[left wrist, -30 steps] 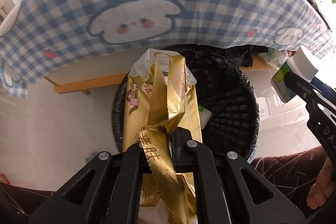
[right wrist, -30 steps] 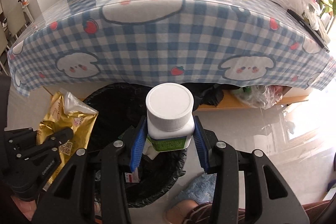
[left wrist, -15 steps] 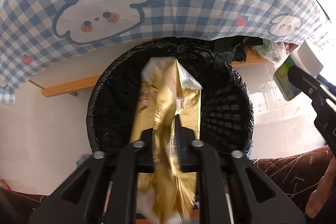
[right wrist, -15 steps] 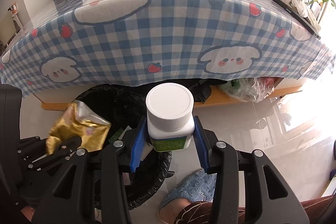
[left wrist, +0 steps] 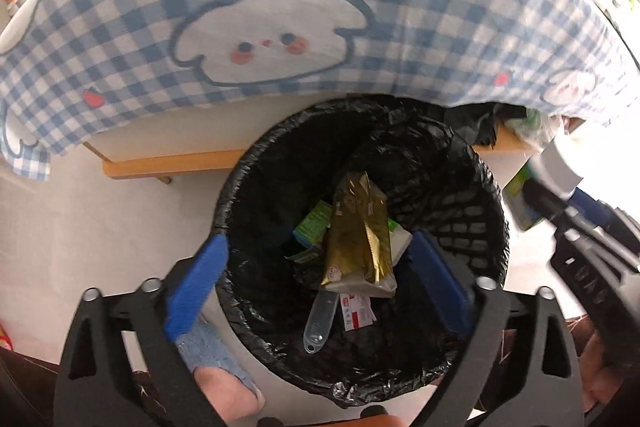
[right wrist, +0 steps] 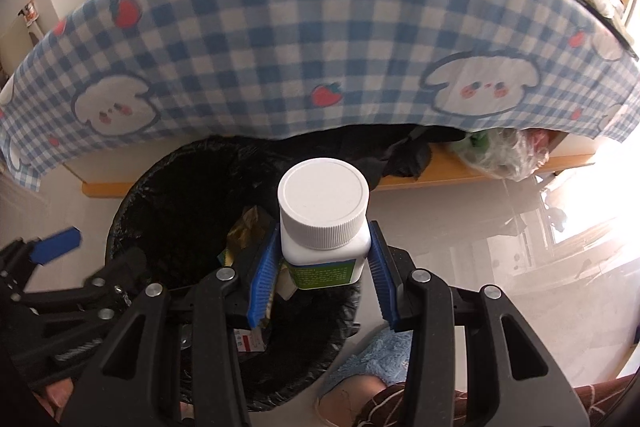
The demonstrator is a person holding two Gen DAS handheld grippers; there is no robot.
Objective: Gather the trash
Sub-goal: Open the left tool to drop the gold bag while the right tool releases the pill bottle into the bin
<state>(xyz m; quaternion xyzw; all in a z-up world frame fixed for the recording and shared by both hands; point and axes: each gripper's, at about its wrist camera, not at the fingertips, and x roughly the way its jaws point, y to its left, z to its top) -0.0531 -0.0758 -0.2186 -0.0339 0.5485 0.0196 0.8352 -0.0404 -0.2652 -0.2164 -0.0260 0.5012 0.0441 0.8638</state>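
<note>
A round bin lined with a black bag (left wrist: 472, 187) stands on the floor below the table edge. A gold foil wrapper (left wrist: 360, 235) lies loose inside it, on top of green cartons, a clear plastic spoon (left wrist: 320, 319) and a red-and-white packet. My left gripper (left wrist: 316, 267) hangs over the bin, its jaws opening wide with nothing between the blue pads. My right gripper (right wrist: 324, 263) is shut on a white bottle (right wrist: 324, 223) with a ribbed white cap and green label, held above the bin's right rim (right wrist: 120, 219). The bottle (left wrist: 556, 171) also shows at the right of the left wrist view.
A blue-and-white checked tablecloth (right wrist: 280, 39) with bunny and strawberry prints hangs over the table just behind the bin. A wooden rail (left wrist: 168, 163) runs under it. Plastic bags (right wrist: 496, 155) lie under the table at right. A foot in a blue slipper (left wrist: 212, 359) stands beside the bin.
My left gripper opened wide and let go of the gold wrapper, which dropped into the bin. My right gripper sank a little toward the bin with the bottle still in it.
</note>
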